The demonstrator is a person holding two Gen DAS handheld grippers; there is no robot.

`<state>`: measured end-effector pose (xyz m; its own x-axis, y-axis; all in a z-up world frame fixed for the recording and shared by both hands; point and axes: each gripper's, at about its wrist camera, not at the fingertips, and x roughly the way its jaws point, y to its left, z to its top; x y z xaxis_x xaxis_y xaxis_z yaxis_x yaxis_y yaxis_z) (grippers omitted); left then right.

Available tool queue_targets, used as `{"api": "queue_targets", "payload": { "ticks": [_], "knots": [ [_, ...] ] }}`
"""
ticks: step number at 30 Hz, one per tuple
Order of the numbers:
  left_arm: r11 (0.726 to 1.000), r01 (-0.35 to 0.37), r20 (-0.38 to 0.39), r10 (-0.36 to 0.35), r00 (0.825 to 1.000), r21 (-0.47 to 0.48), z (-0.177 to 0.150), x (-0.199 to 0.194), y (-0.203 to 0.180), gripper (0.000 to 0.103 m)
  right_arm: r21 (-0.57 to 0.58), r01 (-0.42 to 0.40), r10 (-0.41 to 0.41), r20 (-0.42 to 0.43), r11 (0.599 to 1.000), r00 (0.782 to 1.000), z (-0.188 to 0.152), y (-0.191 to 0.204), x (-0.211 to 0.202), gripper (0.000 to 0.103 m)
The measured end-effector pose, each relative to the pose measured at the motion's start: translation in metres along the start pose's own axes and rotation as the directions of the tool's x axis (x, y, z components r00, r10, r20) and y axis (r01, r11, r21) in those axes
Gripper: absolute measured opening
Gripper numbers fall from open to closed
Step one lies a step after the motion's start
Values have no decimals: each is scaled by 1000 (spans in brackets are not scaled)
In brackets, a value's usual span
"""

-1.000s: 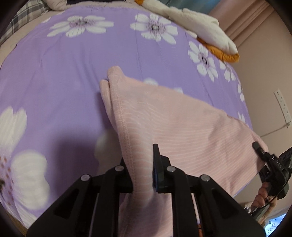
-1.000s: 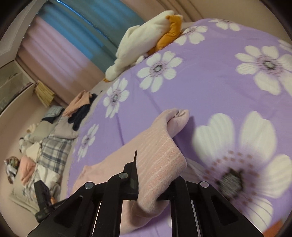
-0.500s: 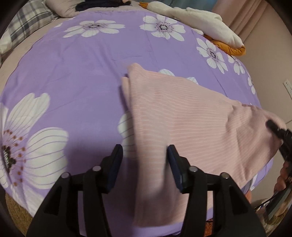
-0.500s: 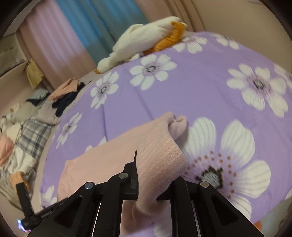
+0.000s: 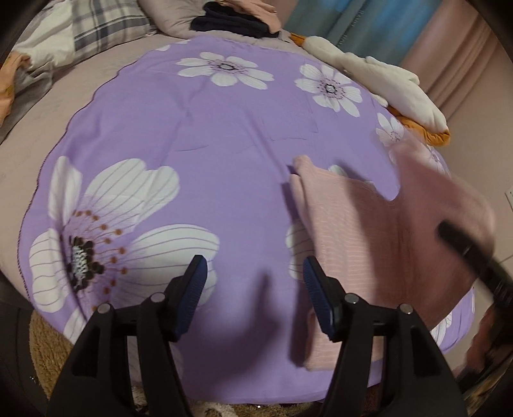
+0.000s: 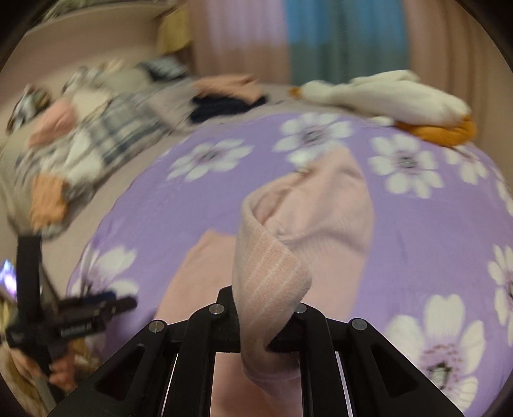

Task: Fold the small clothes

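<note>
No text can be read. The left claw (image 6: 96, 308), seen from the right wrist, carries a pale printed label on its black body, too blurred to make out.

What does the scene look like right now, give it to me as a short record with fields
surface: purple floral bedspread
garment: pink ribbed garment, partly lifted
left gripper: open, holding nothing, beside the garment's edge
right gripper: shut on a garment corner, raising it
background: white and orange plush toy, plaid bedding, dark folded clothes
blur: right wrist view is motion-blurred
</note>
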<state>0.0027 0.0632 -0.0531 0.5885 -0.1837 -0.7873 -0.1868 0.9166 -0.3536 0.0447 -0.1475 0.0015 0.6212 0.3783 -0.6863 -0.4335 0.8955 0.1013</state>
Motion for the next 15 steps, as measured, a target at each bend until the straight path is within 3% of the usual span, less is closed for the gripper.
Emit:
{"api": "queue_targets", "payload": {
  "ticks": [4, 7, 12, 15],
  "knots": [
    [1000, -6, -6, 6, 1000, -10, -2, -2, 4, 62, -41, -71, 66, -114, 997, 991, -22, 26, 30, 12],
    [1000, 5, -7, -5, 1000, -7, -3, -3, 3, 62, -55, -50, 39, -184, 997, 982, -38, 34, 50, 12],
    [1000, 27, -18, -27, 999, 7, -4, -4, -3, 62, -30, -67, 60, -182, 997, 982, -43, 29, 45, 14],
    [999, 46, -19, -46, 999, 14, -1, -6, -8, 62, 1, -104, 103, -188, 995, 977, -40, 28, 40, 22]
  ]
}}
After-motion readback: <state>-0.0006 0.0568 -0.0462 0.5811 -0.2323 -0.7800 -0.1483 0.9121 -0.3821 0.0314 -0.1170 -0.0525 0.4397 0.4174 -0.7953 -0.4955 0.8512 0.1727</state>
